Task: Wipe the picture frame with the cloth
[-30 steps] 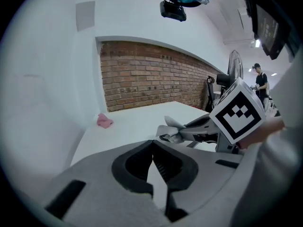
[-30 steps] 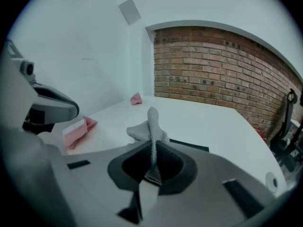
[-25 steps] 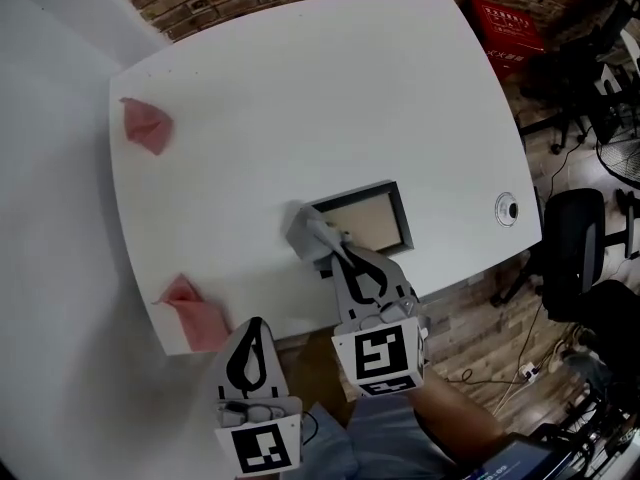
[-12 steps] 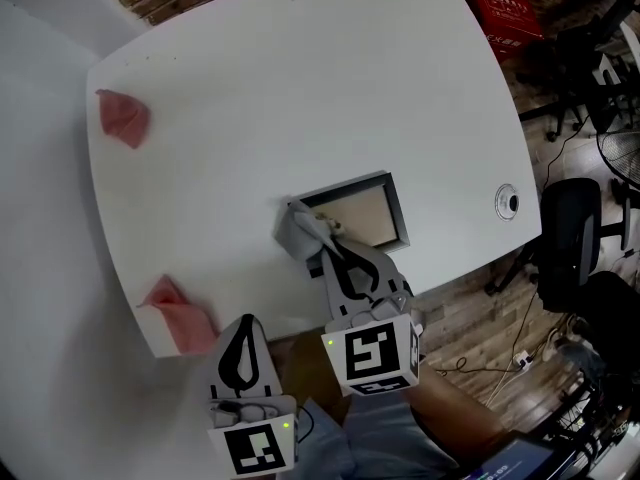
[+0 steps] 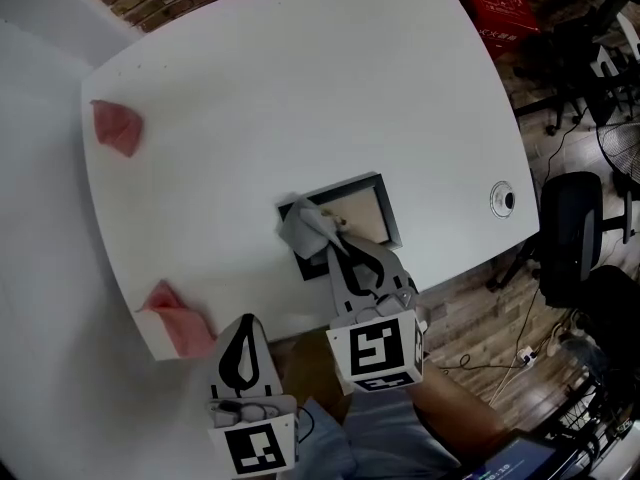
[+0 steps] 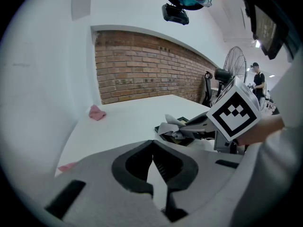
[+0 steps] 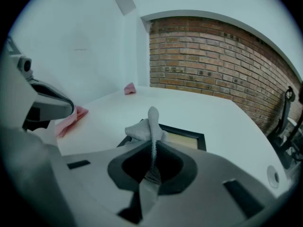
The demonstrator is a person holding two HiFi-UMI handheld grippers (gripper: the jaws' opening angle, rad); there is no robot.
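Overhead, we are pressing the crumpled grey cloth (image 5: 303, 230) onto the left end of the black-rimmed picture frame (image 5: 386, 208) on the white table (image 5: 300, 88), seemingly mid-wipe. In each gripper's own view, the left gripper (image 6: 152, 142) is idling closed and empty, while the right gripper (image 7: 154, 144) is pinching the cloth. We are judging a sweep across the pane due next.

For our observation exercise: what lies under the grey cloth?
The left end of the picture frame; the right tongs grip the grey cloth. The covered corner cannot be seen.
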